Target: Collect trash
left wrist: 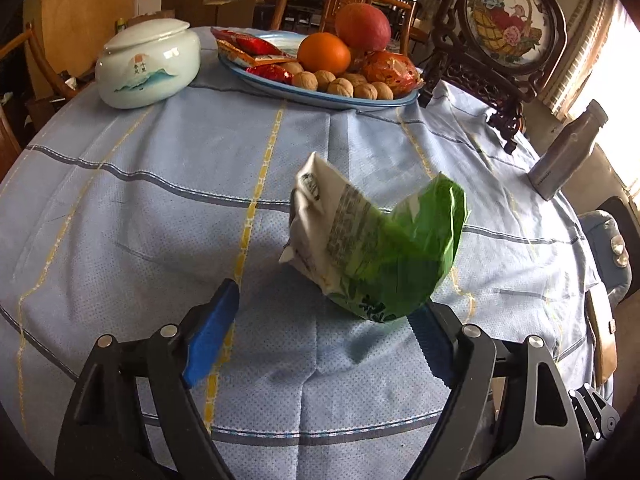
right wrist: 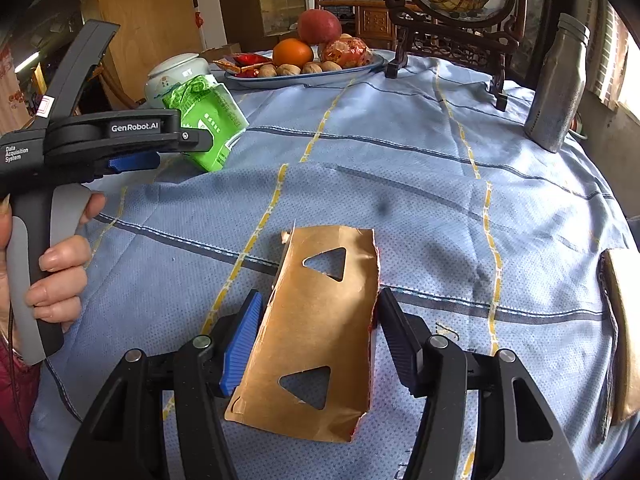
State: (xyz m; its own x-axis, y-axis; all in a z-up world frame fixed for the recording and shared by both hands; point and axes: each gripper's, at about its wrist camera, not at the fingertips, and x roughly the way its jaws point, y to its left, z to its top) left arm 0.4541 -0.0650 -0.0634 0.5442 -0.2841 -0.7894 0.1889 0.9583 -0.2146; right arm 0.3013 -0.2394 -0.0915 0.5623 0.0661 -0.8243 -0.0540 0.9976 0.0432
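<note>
In the left wrist view, the left claw (left wrist: 324,336) stands with its blue pads spread wide; a crumpled green and white wrapper (left wrist: 380,248) sits by the right pad, its lower edge touching or overlapping that pad, while the left pad is well clear of it, so nothing is pinched. The wrapper is over the blue checked cloth of the counter (left wrist: 160,184). Farther back are a pale lidded jar (left wrist: 148,66) and a plate of fruit and walnuts (left wrist: 320,68). In the right wrist view, the right claw (right wrist: 316,340) clamps a flat brown cardboard piece (right wrist: 316,332) with two triangular cut-outs, both pads on its edges. A hand (right wrist: 52,276) at left holds the other tool.
</note>
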